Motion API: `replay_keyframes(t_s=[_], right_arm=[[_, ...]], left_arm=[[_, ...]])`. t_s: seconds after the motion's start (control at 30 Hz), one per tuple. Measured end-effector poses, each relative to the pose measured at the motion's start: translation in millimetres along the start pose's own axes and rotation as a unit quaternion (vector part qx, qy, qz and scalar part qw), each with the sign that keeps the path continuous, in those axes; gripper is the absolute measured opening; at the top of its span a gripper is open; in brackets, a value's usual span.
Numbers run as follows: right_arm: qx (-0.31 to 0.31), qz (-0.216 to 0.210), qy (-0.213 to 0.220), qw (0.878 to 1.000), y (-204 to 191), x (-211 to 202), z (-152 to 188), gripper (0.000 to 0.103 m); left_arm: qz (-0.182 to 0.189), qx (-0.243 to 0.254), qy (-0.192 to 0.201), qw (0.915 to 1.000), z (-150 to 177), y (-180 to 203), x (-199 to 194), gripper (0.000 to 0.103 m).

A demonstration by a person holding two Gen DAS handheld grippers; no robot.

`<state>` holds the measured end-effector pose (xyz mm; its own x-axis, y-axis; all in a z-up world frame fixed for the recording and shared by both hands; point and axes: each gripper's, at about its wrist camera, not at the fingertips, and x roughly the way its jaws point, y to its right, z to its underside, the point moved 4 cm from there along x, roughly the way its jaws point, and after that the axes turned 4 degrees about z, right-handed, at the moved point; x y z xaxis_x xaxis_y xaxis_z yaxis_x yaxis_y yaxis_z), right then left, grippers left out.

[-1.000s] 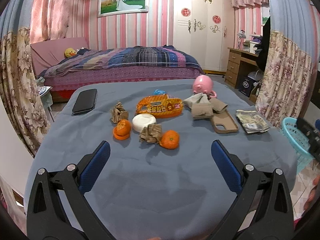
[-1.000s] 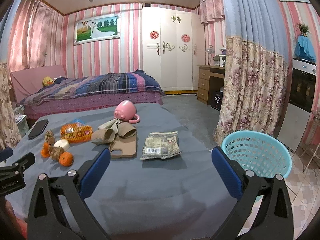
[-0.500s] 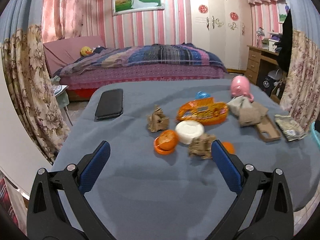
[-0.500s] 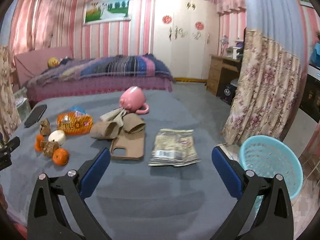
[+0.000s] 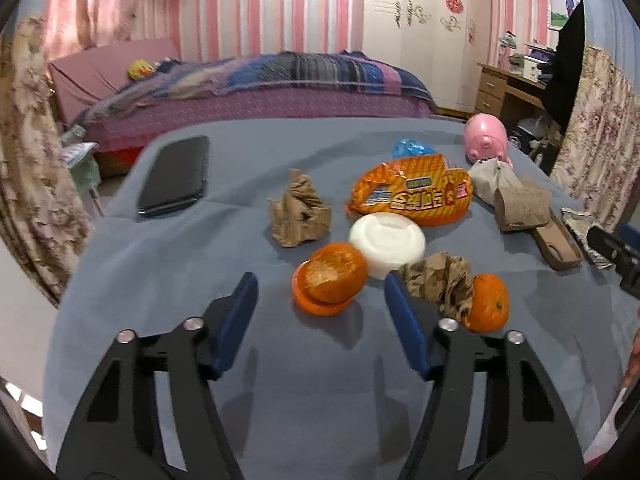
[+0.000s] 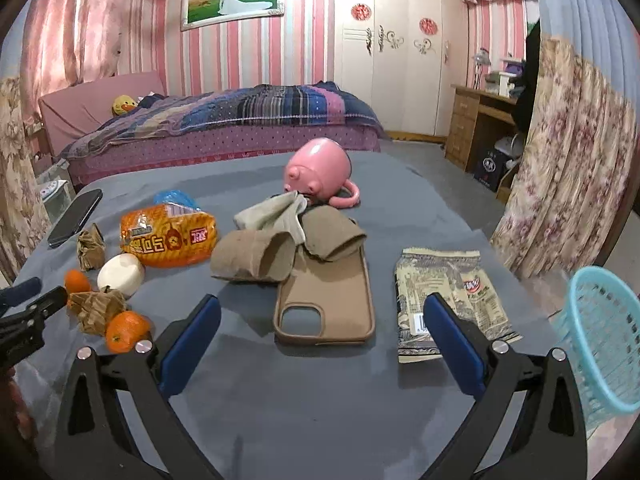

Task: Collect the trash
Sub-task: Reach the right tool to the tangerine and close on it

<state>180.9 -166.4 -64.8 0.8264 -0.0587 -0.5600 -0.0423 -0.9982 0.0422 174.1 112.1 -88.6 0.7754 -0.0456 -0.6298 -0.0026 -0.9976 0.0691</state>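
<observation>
Just ahead of the left gripper (image 5: pixel 320 312), between its fingertips' line and slightly beyond, sat the peel (image 5: pixel 330 278), an orange rind cupped open side up, with no clear long axis. Jaws were closing, part-way in, nothing yet between the pads. Crumpled paper (image 5: pixel 438 282) lay just past the right fingertip, touching an orange (image 5: pixel 486 300); a white lid (image 5: pixel 386 242) and a second paper wad (image 5: pixel 300 212) lay farther ahead. Left hand was the nearer to the peel. The right gripper (image 6: pixel 320 332) stood wide and empty, a wrapper (image 6: pixel 448 300) at its right finger, a basket (image 6: pixel 604 332) further right, off the edge. Surface: grey cloth (image 5: pixel 200 260), soft, slightly rumpled. Room: bedroom, bed beyond.
</observation>
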Motion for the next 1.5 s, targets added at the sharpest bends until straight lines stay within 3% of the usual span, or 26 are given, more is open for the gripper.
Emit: replay_keyframes(t_s=[0.1, 0.23, 0.37, 0.63, 0.77, 0.9, 1.07, 1.17, 1.3, 1.5], right_arm=[[-0.001, 0.001, -0.007, 1.0, 3.5, 5.5, 2.8, 0.099], [0.007, -0.01, -0.011, 1.0, 0.4, 6.2, 3.7, 0.099], [-0.006, -0.021, -0.006, 1.0, -11.8, 2.9, 4.0, 0.099], [-0.041, -0.055, -0.013, 0.998, -48.5, -3.3, 11.7, 0.098], [-0.051, -0.082, -0.014, 0.995, -69.5, -10.0, 14.9, 0.097], [-0.061, -0.109, -0.029, 0.992, -90.3, -11.9, 20.2, 0.085], [-0.061, -0.133, -0.049, 0.988, -114.5, -11.4, 27.1, 0.081], [-0.081, -0.136, -0.05, 0.986, -130.0, -11.7, 31.6, 0.08], [-0.111, -0.128, -0.073, 0.983, -140.6, -1.3, 40.0, 0.056], [-0.104, -0.147, -0.087, 0.98, -139.8, 5.6, 42.7, 0.035]], left_arm=[[0.013, 0.002, -0.007, 0.9999, -5.7, 5.6, 9.8, 0.059], [0.027, 0.017, -0.025, 0.9992, -7.4, 16.1, 21.5, 0.026], [0.033, 0.018, -0.011, 0.9992, -6.4, 17.3, 12.0, 0.013], [0.026, 0.003, 0.017, 0.9995, -0.3, -1.9, -30.8, 0.013], [0.045, -0.042, 0.011, 0.998, 10.7, -25.9, -44.6, 0.013], [-0.018, -0.028, 0.009, 0.9994, 23.6, -44.5, -49.8, 0.013], [-0.051, -0.022, 0.016, 0.9984, 32.2, -58.1, -59.2, 0.013], [-0.05, -0.024, 0.014, 0.9984, 37.2, -61.4, -61.2, 0.013], [-0.047, -0.02, 0.009, 0.9986, 43.7, -59.5, -59.9, 0.013], [-0.033, -0.034, 0.009, 0.9988, 54.6, -59.3, -60.5, 0.013]])
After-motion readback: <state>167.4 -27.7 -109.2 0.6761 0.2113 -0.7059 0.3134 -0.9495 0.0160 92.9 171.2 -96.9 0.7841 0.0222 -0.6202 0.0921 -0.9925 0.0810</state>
